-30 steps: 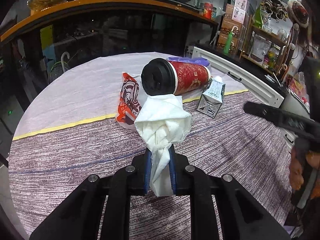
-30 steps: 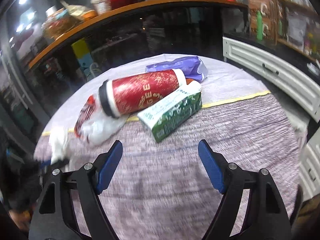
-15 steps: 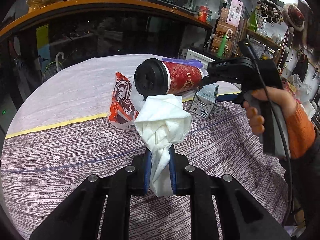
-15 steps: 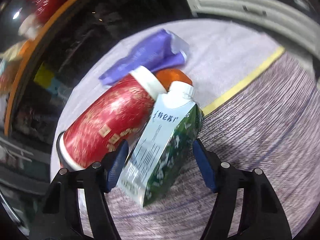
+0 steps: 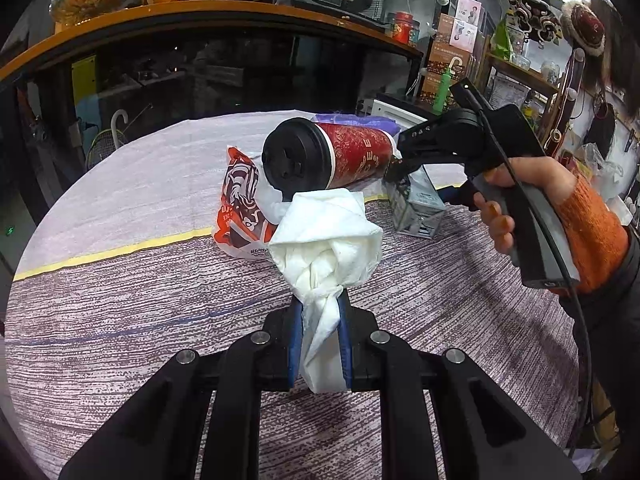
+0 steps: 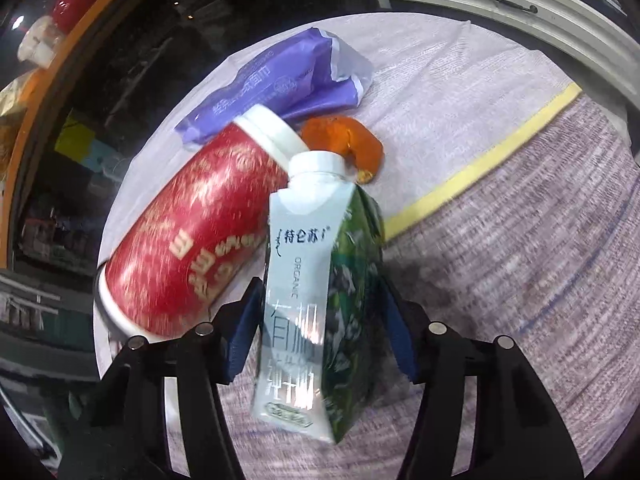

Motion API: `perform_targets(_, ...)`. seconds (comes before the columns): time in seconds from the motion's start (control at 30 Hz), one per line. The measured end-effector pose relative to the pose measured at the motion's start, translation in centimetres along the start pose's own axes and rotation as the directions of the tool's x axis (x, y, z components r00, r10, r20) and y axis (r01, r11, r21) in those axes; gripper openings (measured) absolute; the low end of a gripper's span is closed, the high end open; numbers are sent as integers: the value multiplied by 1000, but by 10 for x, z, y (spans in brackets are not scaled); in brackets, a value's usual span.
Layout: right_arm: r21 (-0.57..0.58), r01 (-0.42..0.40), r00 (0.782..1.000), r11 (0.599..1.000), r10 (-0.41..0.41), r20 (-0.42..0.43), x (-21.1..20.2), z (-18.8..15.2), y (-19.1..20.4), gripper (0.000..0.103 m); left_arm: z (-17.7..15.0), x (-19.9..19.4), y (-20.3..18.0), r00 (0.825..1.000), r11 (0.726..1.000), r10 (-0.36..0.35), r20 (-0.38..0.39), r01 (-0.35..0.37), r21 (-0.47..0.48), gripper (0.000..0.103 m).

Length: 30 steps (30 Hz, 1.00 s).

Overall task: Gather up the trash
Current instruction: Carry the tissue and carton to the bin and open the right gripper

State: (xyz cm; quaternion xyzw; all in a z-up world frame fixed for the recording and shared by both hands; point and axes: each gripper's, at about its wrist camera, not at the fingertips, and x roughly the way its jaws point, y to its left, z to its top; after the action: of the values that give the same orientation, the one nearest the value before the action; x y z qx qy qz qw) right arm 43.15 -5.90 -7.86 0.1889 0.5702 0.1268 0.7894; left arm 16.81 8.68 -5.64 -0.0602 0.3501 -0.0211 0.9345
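Currently the red cup (image 6: pixel 188 236) lies on its side on the table (image 5: pixel 120 300), just left of the right gripper (image 6: pixel 320 332). Milk carton (image 6: pixel 316 280) sits between its blue pads, which look closed onto it, though motion blur hides the contact. Left gripper (image 5: pixel 319 344) is clamped tight on a crumpled white tissue (image 5: pixel 326 248).

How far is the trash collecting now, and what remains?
Nothing shows as binned yet. The left gripper is shut on the white tissue. The right gripper straddles the milk carton; grip uncertain. Left on the table: red cup, purple packet, orange peel, snack bag.
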Motion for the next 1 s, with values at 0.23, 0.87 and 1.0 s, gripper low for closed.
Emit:
perform_targets(0.23, -49, -67, 997, 997, 68, 32, -37, -31, -24, 57, -3, -12, -15, 1000, 1000, -6, 14, 6, 22, 16)
perform_targets(0.87, -223, -49, 951, 973, 114, 287, -171, -130, -100, 57, -13, -34, -97, 993, 985, -116, 25, 112, 130, 16)
perform_targets(1.0, -215, -33, 940, 976, 103, 326, -193, -149, -125, 57, -16, -36, -124, 988, 974, -155, 20, 150, 169, 16)
